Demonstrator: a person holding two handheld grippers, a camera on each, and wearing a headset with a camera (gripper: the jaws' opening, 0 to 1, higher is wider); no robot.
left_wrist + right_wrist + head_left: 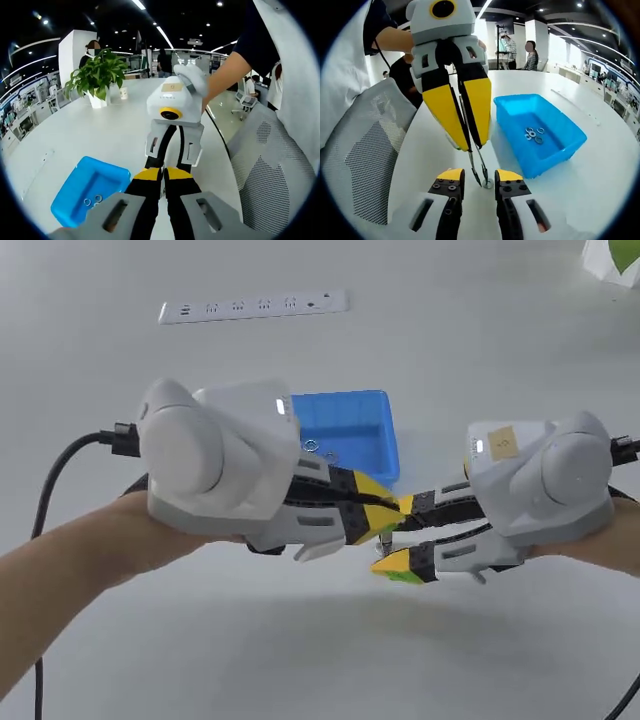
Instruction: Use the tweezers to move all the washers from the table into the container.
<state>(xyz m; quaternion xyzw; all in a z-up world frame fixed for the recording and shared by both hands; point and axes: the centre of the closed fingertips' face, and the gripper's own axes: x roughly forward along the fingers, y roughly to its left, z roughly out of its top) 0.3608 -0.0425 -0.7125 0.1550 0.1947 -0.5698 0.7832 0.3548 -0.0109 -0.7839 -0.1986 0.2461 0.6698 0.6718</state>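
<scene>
Looks like we're in a big open-plan office: long white table (75, 135), mesh chair (270, 165), potted plant (97, 75), strip lights (162, 34) overhead, power strip (255, 306) lying out, people (532, 60) standing around in the background.

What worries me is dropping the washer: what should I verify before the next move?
1. Tweezers held in the shut left tongs: ok.
2. Tweezer tips down at the washer on the table: ok.
3. Washer actually pinched between the tips: cannot tell.
4. Right tongs open: ok.
5. Container open and close by, other washers already inside: ok.
</scene>
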